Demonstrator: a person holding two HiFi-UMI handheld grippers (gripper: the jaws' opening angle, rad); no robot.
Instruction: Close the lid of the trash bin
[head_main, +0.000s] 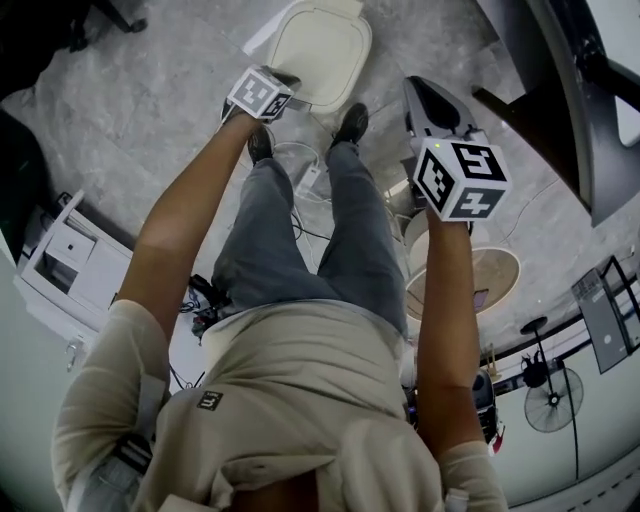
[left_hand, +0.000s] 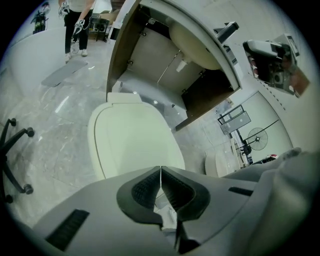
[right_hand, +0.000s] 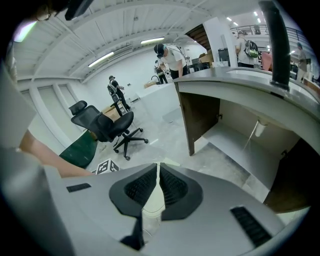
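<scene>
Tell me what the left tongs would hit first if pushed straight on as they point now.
Most likely the bin lid. The left tongs, jaws together, aim at its near edge, with nothing else between in the left gripper view; how far off it is, I cannot tell.

One trash bin (head_main: 322, 48), two hand-held grippers (left_hand: 160, 172) (right_hand: 158, 170)
</scene>
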